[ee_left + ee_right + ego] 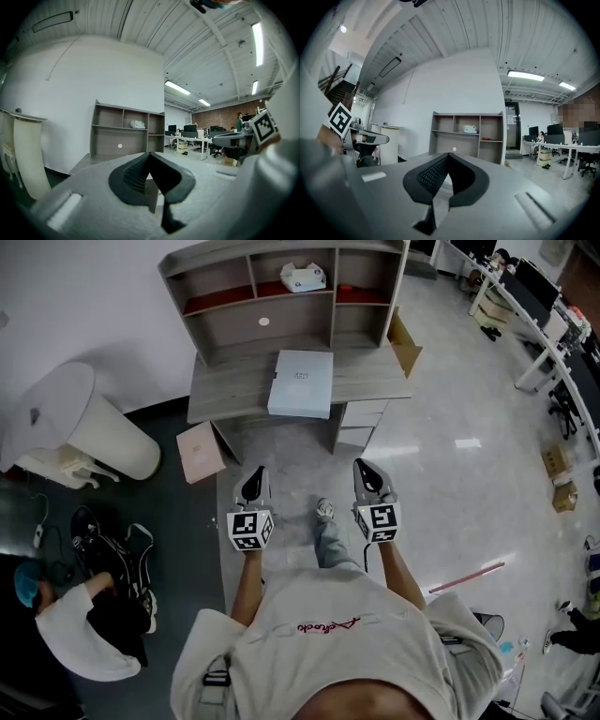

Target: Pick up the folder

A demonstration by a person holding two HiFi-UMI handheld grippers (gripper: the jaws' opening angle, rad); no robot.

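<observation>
Both the left claw (254,481) and the right claw (368,473) are closed on nothing, side by side. The pale folder (300,382) lies flat on the tabletop (230,390), well ahead of them.

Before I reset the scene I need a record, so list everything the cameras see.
folder: one, pale blue, flat on the desk, at its front edge
desk: one, grey, against the wall
shelf unit: one, grey, standing on the desk
tissue box: one, white, top middle shelf compartment
flat box: one, pink, floor left of the desk
cardboard box: one, brown, beside the desk's right end
seated person: one, white top, lower left floor
left tool, right tool: two, black jaws, shut, empty, short of the desk
</observation>
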